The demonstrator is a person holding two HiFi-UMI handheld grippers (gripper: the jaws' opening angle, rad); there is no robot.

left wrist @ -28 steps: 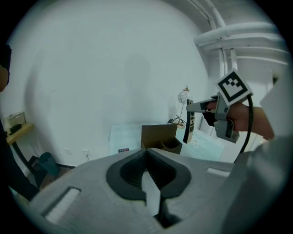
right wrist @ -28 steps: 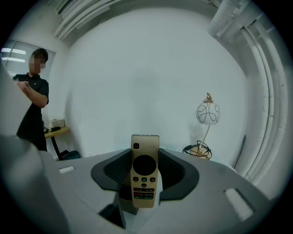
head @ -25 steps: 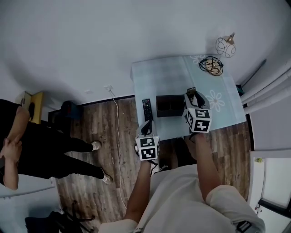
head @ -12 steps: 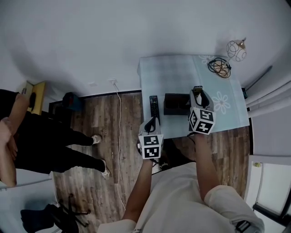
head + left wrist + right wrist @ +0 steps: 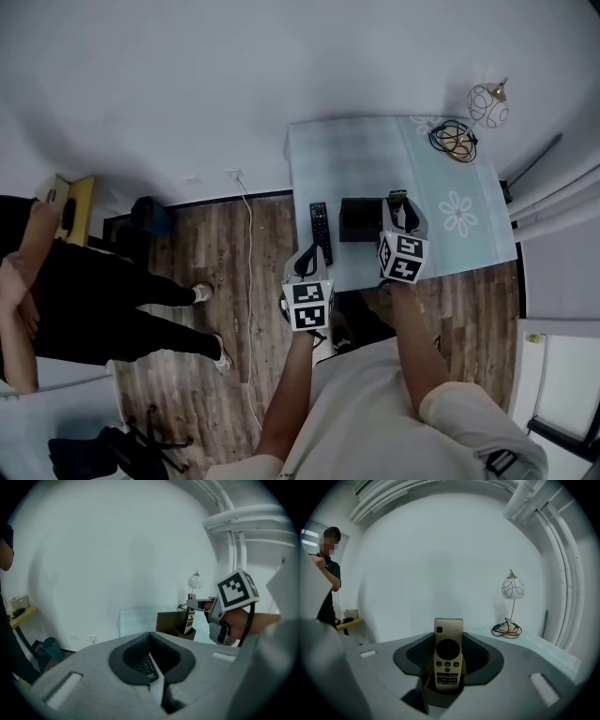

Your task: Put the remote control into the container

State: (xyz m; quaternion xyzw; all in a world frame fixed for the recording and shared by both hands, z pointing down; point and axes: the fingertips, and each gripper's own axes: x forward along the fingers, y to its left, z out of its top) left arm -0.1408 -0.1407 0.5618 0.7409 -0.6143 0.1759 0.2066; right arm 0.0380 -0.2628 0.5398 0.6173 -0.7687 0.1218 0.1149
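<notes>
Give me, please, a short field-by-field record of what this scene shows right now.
right gripper: shut on the gold remote, held upright
gold remote position: lower end dipping into the container
container: dark open box on the table
left gripper: jaws apart, aimed at the black remote
black remote position: flat on the table, left of the container
table far corner: lamp and coiled cable
bystander: stands on the wood floor, far left
</notes>
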